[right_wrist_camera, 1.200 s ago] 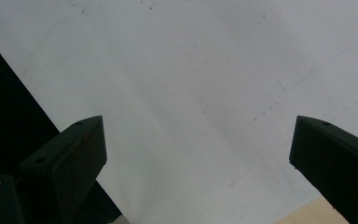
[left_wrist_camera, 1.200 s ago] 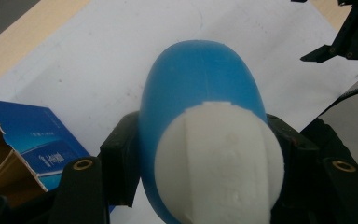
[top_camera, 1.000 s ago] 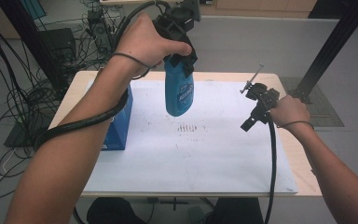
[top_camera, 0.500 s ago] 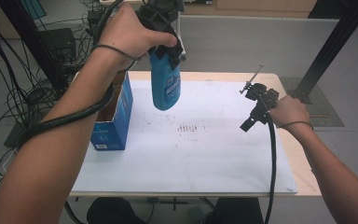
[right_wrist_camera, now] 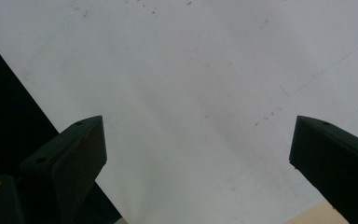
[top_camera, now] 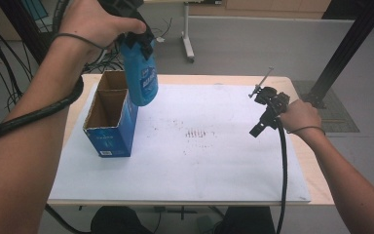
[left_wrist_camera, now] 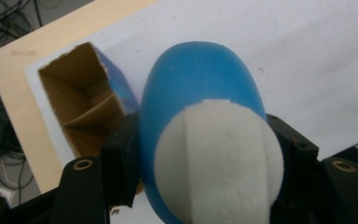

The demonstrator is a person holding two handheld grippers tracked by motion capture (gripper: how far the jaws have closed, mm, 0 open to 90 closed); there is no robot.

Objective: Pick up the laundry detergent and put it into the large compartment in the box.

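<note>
White paper sheet [top_camera: 214, 161] on wooden table [top_camera: 316, 180]. Item: blue bottle [top_camera: 141, 80], white cap, glossy, oval body, clamped at neck by my left gripper [top_camera: 131, 31], hanging cap-up above blue cardboard box [top_camera: 109, 119], open-top w/ divider. Right gripper [top_camera: 263, 114]: jaws apart, over sheet.

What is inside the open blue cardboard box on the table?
The open blue cardboard box shows bare brown walls and a cardboard divider; nothing lies inside. The blue plastic bottle hides its near corner.

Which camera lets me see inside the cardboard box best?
The left gripper view: it looks down into the open cardboard box, showing the divider between its two compartments. The high view shows the whole box standing on the white sheet, but its inside at a slant.
</note>
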